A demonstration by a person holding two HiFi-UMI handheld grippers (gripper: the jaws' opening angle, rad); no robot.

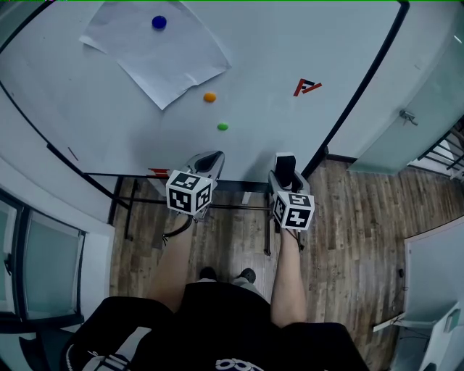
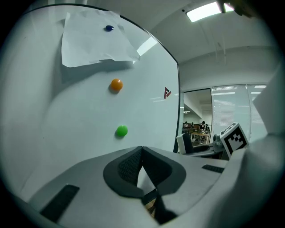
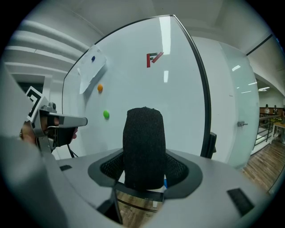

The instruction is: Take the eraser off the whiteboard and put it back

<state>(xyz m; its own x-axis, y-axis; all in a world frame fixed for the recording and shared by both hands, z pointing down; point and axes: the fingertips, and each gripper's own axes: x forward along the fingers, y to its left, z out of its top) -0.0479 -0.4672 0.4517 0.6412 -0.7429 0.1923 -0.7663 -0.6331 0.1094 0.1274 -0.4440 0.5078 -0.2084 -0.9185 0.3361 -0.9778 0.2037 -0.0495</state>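
A person in dark clothes stands before a large whiteboard on a wood-plank floor, a hand-held gripper in each hand, both raised toward the board's lower edge; a sheet of paper hangs at a slant on the upper left of the board, pinned near its top by a blue magnet.

The right gripper has its fingers parted only as far as the eraser's width and pressed against both sides of the eraser, a block covered in black felt that stands upright between them with its top end pointing at the board; the eraser is off the board and in the gripper's hold, in front of the board's lower right part. The left gripper, level with the right one and just beside it, has its fingers brought together at the tips with nothing between them; it faces the board below the magnets.

An orange magnet sits on bare board just below the paper's lower corner; a green magnet lies a little under it; a small red logo marks the board to the right of both.
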